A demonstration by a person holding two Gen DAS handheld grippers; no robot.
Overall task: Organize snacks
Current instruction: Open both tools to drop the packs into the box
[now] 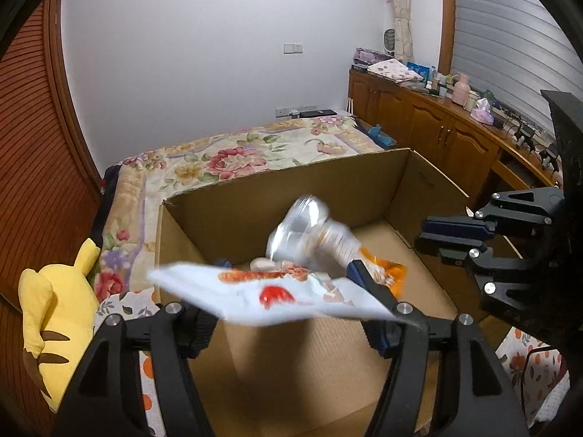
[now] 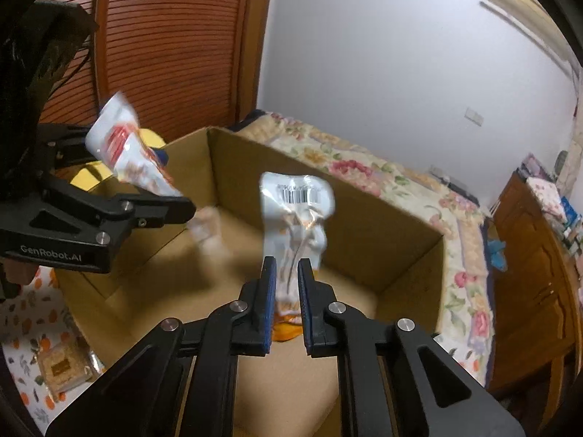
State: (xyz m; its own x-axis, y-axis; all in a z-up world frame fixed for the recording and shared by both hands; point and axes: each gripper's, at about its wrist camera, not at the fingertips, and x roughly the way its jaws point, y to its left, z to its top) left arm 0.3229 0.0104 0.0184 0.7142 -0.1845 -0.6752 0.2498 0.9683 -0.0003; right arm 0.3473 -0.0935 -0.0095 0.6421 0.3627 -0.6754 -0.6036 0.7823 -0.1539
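An open cardboard box [image 1: 291, 189] stands below both grippers; it also shows in the right wrist view [image 2: 364, 218]. My left gripper [image 1: 288, 284] is open over the box, with a white snack packet [image 1: 277, 291] with red print lying blurred across its fingers. That packet also shows in the right wrist view [image 2: 127, 149]. My right gripper [image 2: 288, 273] has its jaws slightly apart around a silvery barcode packet [image 2: 297, 215], blurred; whether it is gripped I cannot tell. An orange packet [image 1: 391, 273] lies on the box floor.
A yellow plush toy [image 1: 54, 313] sits left of the box. A floral bed [image 1: 233, 156] lies behind it. A wooden cabinet [image 1: 437, 131] with clutter stands at right. A wrapped snack [image 2: 62, 369] lies on the patterned cloth [image 2: 29, 324] left of the box.
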